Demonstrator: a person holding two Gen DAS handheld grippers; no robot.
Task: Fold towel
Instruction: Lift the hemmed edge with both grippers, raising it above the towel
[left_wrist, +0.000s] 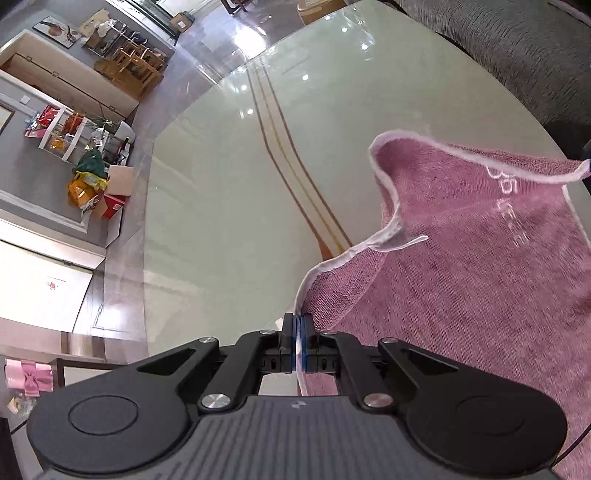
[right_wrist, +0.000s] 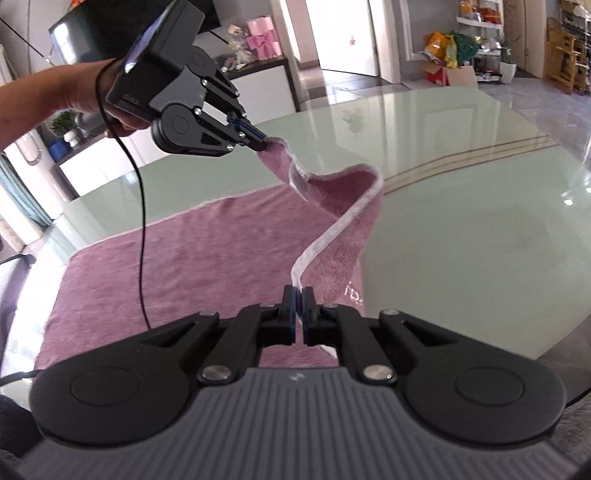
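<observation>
**Both claws pinch the towel edge above the table**

Left claw (left_wrist: 298, 332) is closed tight on the white-trimmed edge of the pink towel (left_wrist: 480, 277); the thin hem passes between its blue pads and continues down below the fingers. In the right wrist view the same left claw (right_wrist: 266, 143) is seen from the side, held by a person's hand (right_wrist: 92, 99), with a corner of the towel (right_wrist: 207, 251) pressed in its tip and a black cable (right_wrist: 142, 221) hanging down from the device.

Right claw (right_wrist: 298, 295) is also closed on the towel, at another place on the same white hem. Between the two claws the edge is lifted off the table (right_wrist: 461, 221) and sags in a loose curve, so the hem makes a soft wave in the air.

Most of the towel lies flat on the pale green glossy table (left_wrist: 221, 203), on the side near the person. The lifted part rises from this flat part up to the two claws. Some pale letters are visible on the cloth, but they are too blurred to read. Brown curved lines (left_wrist: 291, 162) run across the table surface beside the towel. Behind the table there are a shiny floor (right_wrist: 517, 83), white doors and shelves with coloured packages.
</observation>
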